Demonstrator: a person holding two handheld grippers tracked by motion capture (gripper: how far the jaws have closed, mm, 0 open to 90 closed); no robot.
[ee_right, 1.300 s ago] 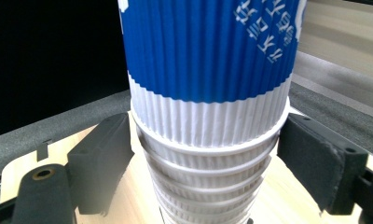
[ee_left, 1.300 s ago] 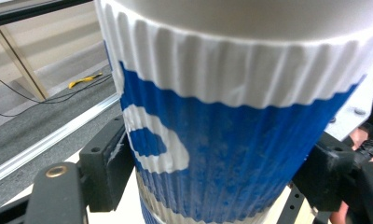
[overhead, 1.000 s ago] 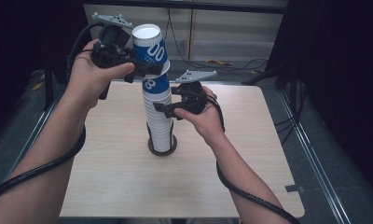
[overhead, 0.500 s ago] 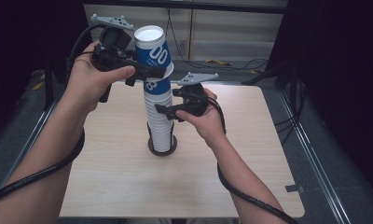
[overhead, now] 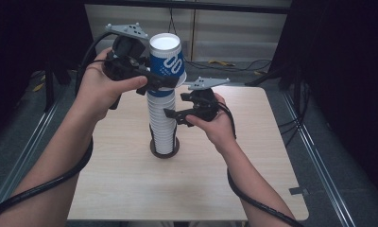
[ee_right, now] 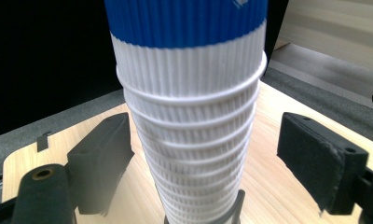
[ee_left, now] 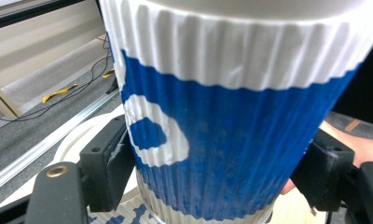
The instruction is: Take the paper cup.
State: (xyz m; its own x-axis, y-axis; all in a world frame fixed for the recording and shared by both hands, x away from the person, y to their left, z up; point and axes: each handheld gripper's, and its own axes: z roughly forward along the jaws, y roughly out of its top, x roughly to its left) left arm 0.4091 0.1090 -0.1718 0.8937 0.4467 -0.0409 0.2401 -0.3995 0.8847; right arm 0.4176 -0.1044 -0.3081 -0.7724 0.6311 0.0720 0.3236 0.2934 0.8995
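Fingers of the left gripper (overhead: 164, 81) clamp the blue-and-white ribbed paper cup (overhead: 167, 61) from both sides, low on its wall, holding it at the top of the tall stack of white ribbed paper cups (overhead: 161, 124) — in the left gripper view each black pad presses the blue band. The right gripper (overhead: 174, 115) sits at mid-stack with its fingers (ee_right: 100, 161) spread wide, one on either side of the white cups and clear of them. That stack rises from a dark ring-shaped base (overhead: 164, 152) near the middle of the pale wooden tabletop (overhead: 253, 156).

Top cup (ee_left: 231, 116) rim cut off by edge.
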